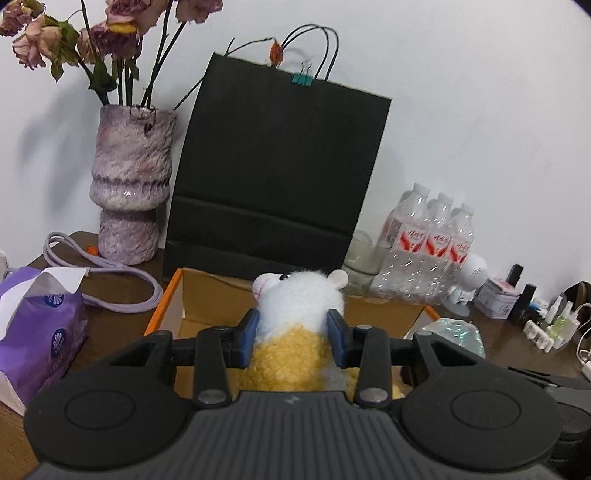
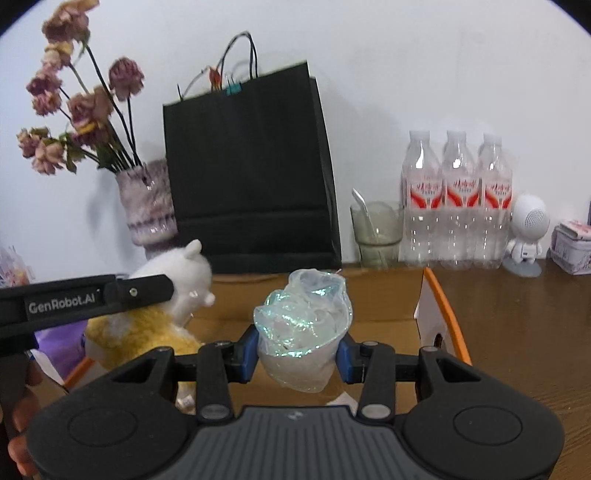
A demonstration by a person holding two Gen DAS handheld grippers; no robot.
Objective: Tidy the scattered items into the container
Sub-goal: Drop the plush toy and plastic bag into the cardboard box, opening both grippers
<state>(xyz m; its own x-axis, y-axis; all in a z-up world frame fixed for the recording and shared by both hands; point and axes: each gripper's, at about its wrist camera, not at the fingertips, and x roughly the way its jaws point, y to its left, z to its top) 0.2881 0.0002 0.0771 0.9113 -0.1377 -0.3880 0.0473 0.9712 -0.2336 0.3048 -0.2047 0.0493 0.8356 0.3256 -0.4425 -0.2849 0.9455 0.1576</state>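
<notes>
While the left gripper [image 1: 293, 341] clamps its blue pads on a plush toy [image 1: 295, 317] with a white head and yellow body, the right gripper [image 2: 297, 354] grips an iridescent crumpled plastic bundle [image 2: 303, 325] between its own blue pads. Both held things hang over an open cardboard box [image 1: 192, 295] with an orange rim, which sits on a brown wooden table [image 2: 517, 314]. From the right wrist view the plush toy [image 2: 173, 288] appears to the left of the bundle, with the left gripper's black arm crossing in front of it, and part of a hand [image 2: 22, 413] shows at the lower left edge. From the left wrist view the bundle [image 1: 452, 330] shows at the box's right side. Left of the box lie a purple tissue pack [image 1: 40, 325] and a lilac cable [image 1: 110, 273]. Behind the box a black paper bag [image 1: 280, 173] stands against the white wall, a teal binder clip [image 1: 302, 79] on its top edge. Left of the bag stands a mottled purple vase [image 1: 131, 188] holding wilted roses [image 1: 110, 29]. Right of the bag are a glass [image 2: 376, 232] with a spoon in it, three clear water bottles [image 2: 458, 199] with red labels, a small white robot figure [image 2: 526, 232] and a pale tin [image 2: 572, 247].
</notes>
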